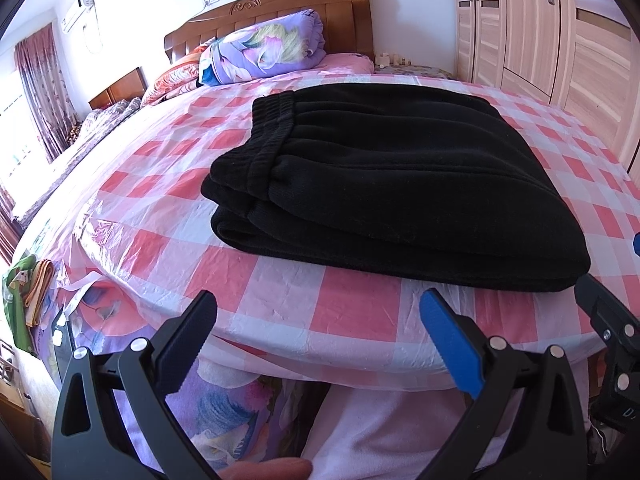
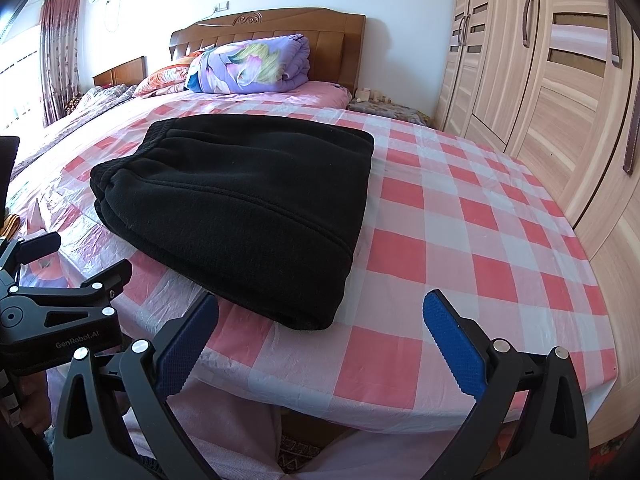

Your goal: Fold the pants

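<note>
The black pants [image 1: 384, 184] lie folded in a thick stack on the pink checked cloth, waistband toward the headboard; they also show in the right wrist view [image 2: 240, 208]. My left gripper [image 1: 320, 312] is open and empty, hanging just off the near edge of the bed, below the stack's front edge. My right gripper [image 2: 320, 312] is open and empty, near the stack's front right corner. The left gripper [image 2: 76, 256] shows at the left of the right wrist view, and the right gripper [image 1: 612, 280] at the right edge of the left wrist view.
The pink checked cloth [image 2: 460, 216] covers the bed. A folded purple floral quilt [image 2: 252, 66] and pillows lie by the wooden headboard [image 2: 328, 28]. A wardrobe [image 2: 560, 80] stands along the right. Green and orange cloths [image 1: 24, 292] lie at the left.
</note>
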`<state>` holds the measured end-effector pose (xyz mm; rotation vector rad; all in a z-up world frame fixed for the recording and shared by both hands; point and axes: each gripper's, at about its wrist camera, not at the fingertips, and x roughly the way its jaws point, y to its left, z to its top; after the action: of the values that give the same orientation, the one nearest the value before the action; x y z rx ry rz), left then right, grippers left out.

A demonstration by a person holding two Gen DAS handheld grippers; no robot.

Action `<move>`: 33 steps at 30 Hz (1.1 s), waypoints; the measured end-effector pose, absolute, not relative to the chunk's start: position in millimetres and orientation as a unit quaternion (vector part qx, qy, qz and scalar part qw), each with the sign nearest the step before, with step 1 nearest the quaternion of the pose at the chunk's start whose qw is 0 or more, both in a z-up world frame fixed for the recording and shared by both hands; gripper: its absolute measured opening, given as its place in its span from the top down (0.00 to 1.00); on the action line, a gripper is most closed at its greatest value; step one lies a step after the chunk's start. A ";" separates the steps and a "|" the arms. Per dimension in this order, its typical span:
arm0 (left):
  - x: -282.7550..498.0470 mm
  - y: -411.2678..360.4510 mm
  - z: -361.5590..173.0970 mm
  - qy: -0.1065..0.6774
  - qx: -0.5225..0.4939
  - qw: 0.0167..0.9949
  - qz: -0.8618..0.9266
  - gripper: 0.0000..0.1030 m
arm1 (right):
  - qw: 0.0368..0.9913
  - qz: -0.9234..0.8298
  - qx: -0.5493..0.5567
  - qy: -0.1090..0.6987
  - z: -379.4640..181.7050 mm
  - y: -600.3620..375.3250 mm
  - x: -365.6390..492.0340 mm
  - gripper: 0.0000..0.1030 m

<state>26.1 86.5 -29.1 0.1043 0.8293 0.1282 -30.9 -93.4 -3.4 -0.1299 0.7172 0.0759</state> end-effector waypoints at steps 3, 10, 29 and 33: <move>25.5 87.6 -25.8 0.397 0.043 0.915 0.061 0.01 | 0.934 0.038 -0.063 0.350 -4.4 -92.8 -32.2 0.04; 27.3 97.9 -22.0 0.395 0.021 0.915 0.071 0.02 | 0.934 0.034 -0.056 0.351 -4.4 -94.7 -34.7 0.04; 1.6 345.6 -104.6 0.422 -0.023 0.852 0.309 0.02 | 0.891 -0.127 0.010 0.435 -39.2 -340.2 89.5 0.04; -9.3 410.4 -147.6 0.469 -0.077 0.810 0.344 0.01 | 0.884 -0.143 0.042 0.442 -38.6 -376.5 107.0 0.04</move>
<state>-9.3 410.4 -147.6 -0.1637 1.0019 0.7348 107.0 -376.5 -38.6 0.0864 0.9204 -0.2978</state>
